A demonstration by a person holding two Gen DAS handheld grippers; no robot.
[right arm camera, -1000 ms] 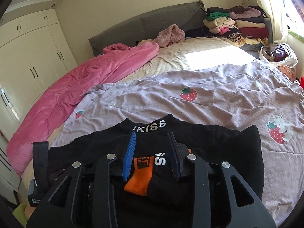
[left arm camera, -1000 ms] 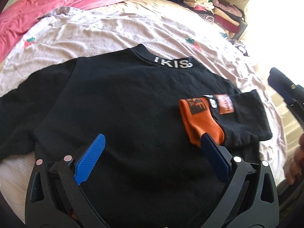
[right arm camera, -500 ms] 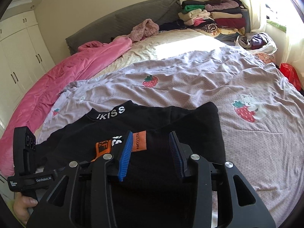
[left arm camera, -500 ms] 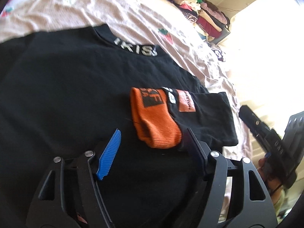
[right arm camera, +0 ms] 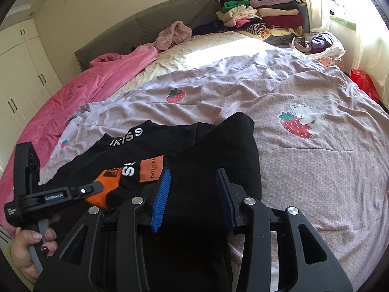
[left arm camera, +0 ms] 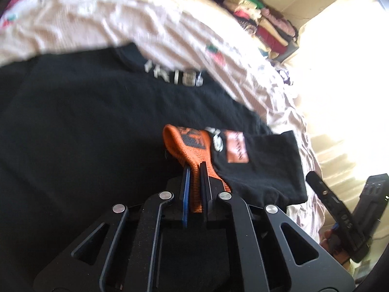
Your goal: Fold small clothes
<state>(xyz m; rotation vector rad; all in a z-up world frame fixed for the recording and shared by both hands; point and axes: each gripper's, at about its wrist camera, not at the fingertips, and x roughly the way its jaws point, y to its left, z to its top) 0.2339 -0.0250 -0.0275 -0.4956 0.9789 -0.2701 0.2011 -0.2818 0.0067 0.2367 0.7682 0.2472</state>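
A black sweatshirt (left arm camera: 85,133) with white letters on its collar lies flat on the bed, one sleeve folded in across the chest. That sleeve ends in an orange cuff (left arm camera: 181,141). My left gripper (left arm camera: 194,168) is shut on the cuff, and orange knit shows between its blue pads. In the right wrist view the sweatshirt (right arm camera: 199,141) lies below my right gripper (right arm camera: 193,192). It stands open just above the folded black sleeve, its pads clear of the cloth. The left gripper (right arm camera: 98,187) pinches the orange cuff (right arm camera: 109,180) to its left.
A lilac strawberry-print sheet (right arm camera: 304,170) covers the bed. A pink blanket (right arm camera: 85,92) lies along the left side. Folded clothes (right arm camera: 262,19) are stacked at the far right by a bag of laundry (right arm camera: 318,42). A person's hand (right arm camera: 26,250) holds the left gripper's handle.
The left gripper's jaws went from wide open to shut on the orange cuff. The right gripper moved right, off the cuff and over the black sleeve, and opened a little wider.
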